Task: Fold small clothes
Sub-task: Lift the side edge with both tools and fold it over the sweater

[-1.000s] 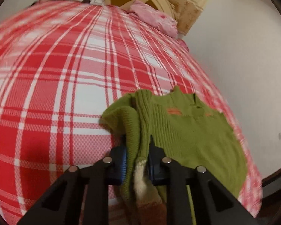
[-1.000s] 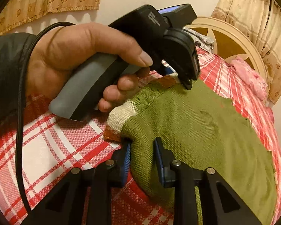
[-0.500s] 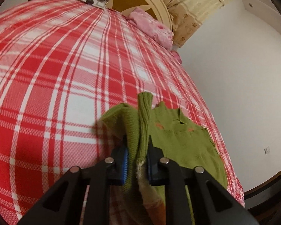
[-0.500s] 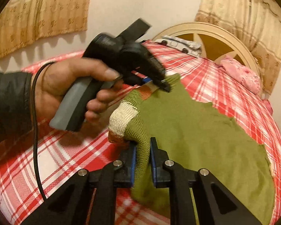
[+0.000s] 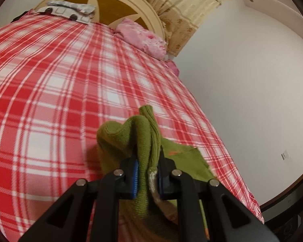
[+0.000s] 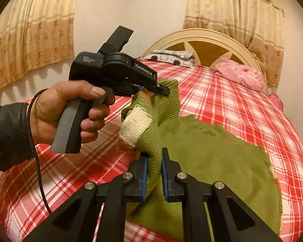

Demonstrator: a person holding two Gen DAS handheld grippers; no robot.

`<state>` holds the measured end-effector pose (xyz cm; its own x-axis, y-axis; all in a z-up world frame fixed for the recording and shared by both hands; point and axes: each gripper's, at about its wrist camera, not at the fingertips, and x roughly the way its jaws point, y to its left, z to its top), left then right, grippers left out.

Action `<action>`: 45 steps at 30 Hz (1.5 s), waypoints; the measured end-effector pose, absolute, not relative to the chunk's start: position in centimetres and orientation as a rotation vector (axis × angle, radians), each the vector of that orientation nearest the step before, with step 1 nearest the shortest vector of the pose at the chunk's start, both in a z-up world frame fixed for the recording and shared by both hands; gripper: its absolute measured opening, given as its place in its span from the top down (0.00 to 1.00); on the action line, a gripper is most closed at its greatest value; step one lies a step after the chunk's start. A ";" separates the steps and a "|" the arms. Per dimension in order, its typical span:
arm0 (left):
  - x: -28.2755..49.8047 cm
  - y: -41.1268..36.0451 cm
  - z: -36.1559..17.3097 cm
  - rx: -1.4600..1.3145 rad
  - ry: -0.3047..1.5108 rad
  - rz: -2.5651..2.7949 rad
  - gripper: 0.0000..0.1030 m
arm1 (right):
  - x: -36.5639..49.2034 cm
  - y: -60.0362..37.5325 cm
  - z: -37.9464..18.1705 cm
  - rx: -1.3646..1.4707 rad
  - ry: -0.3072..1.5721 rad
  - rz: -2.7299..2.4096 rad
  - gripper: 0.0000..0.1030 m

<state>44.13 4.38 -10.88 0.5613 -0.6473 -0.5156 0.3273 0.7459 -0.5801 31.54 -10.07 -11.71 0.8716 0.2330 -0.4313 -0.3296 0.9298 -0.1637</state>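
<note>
A small green knit sweater [image 6: 212, 161] with a cream and orange striped hem lies partly on the red plaid bed [image 6: 242, 104]. My right gripper [image 6: 154, 173] is shut on a fold of its hem edge and holds it above the bed. My left gripper [image 5: 147, 171] is shut on another bunch of the same sweater [image 5: 143, 141]; in the right wrist view it [image 6: 157, 87] is held by a hand, higher up and to the left. The lifted hem hangs between both grippers. The rest of the sweater lies flat to the right.
A pink bundle of cloth [image 5: 143, 38] and a grey patterned pillow [image 5: 70, 12] lie at the rounded headboard [image 6: 212, 40]. A white wall [image 5: 252, 90] runs along the bed's right edge. Curtains hang behind. A black cable [image 6: 36, 161] trails from the left hand.
Both grippers have lifted the sweater's hem edge off the bed. The left gripper rose higher and the sweater's near part bunches up between them.
</note>
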 end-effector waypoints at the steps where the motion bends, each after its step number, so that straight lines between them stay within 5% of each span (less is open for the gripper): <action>1: 44.1 4.0 -10.7 -0.450 0.778 -0.603 0.86 | 31.4 -10.8 -11.4 -0.225 0.412 0.290 0.89; 45: 42.9 -19.3 -11.3 -0.065 0.843 -0.774 0.85 | 29.4 -30.9 -16.5 0.233 0.543 0.108 0.89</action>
